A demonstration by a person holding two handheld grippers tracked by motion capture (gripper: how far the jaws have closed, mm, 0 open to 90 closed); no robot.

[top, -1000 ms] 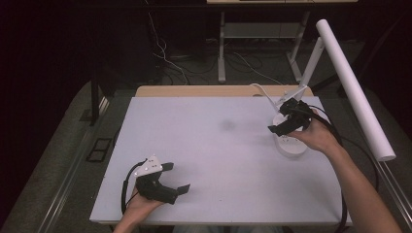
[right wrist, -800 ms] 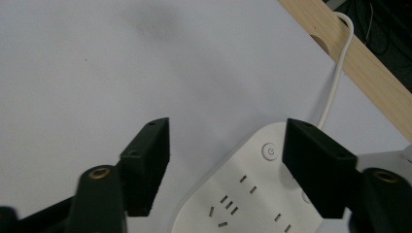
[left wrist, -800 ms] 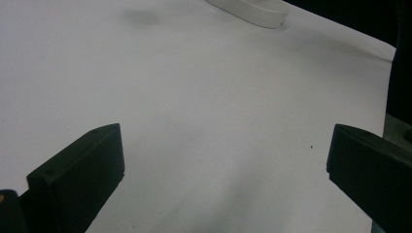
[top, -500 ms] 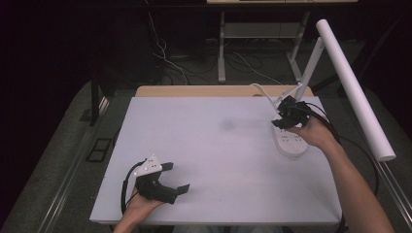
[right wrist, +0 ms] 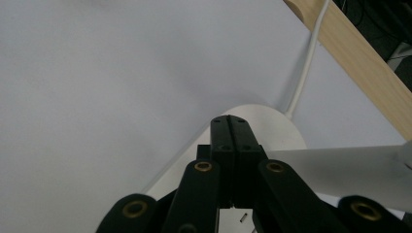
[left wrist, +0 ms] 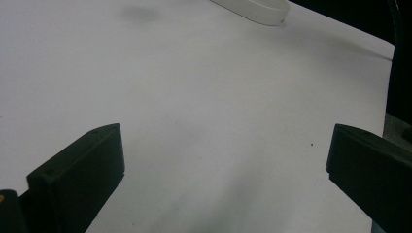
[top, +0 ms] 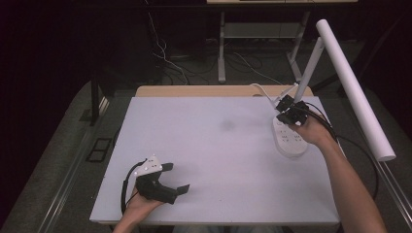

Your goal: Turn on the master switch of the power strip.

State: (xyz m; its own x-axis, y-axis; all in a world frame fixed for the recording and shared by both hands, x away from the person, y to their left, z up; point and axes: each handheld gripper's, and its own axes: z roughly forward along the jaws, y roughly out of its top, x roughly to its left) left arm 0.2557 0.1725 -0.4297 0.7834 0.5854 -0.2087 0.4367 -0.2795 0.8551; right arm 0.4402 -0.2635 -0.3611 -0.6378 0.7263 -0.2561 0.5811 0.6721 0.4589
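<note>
The left gripper rested near the front left of the white surface, jaws spread wide with nothing between them. The right gripper hovered over the far end of the white power strip at the surface's right side, jaws pressed together, empty. A white cord ran from the strip toward the wooden edge.

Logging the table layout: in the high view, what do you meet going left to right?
Left gripper → grey smudge → power strip → white tube.
</note>
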